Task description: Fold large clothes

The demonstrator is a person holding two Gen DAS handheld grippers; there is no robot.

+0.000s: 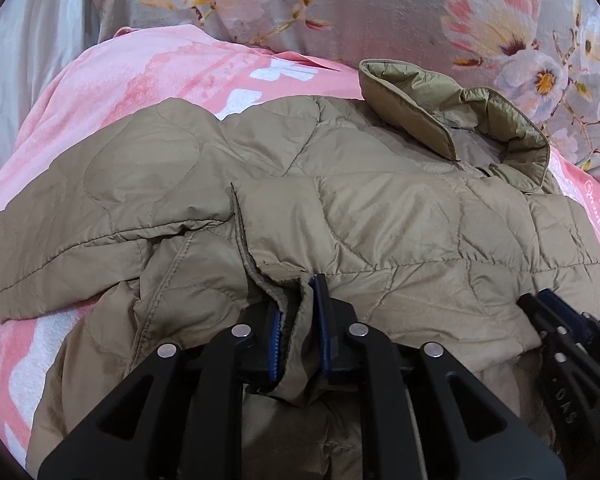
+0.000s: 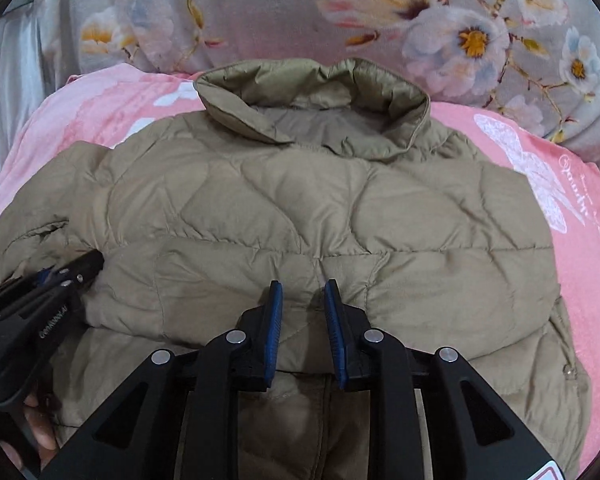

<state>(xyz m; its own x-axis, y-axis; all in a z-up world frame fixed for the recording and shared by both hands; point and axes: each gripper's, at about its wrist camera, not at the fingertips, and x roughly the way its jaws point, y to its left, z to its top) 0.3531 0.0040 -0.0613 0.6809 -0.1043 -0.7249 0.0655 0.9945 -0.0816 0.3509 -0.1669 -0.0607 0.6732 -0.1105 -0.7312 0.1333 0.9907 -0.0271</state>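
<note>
A tan quilted jacket [image 1: 340, 208] lies on a pink blanket [image 1: 100, 92], collar [image 1: 452, 120] at the far side. My left gripper [image 1: 298, 304] is shut on a fold of the jacket's edge, with cloth bunched between the blue pads. The right gripper's fingers [image 1: 548, 320] show at the right edge of that view. In the right wrist view the jacket [image 2: 300, 220] fills the middle, collar [image 2: 312, 96] at the top. My right gripper [image 2: 300, 300] is slightly open above the jacket's folded lower part, with nothing between its pads. The left gripper [image 2: 76, 268] shows at the left.
A grey floral cover [image 2: 260, 8] lies behind the pink blanket [image 2: 580, 240]. A pale grey cloth [image 1: 28, 40] hangs at the far left. A hand [image 2: 40, 432] holds the left gripper's handle at the lower left.
</note>
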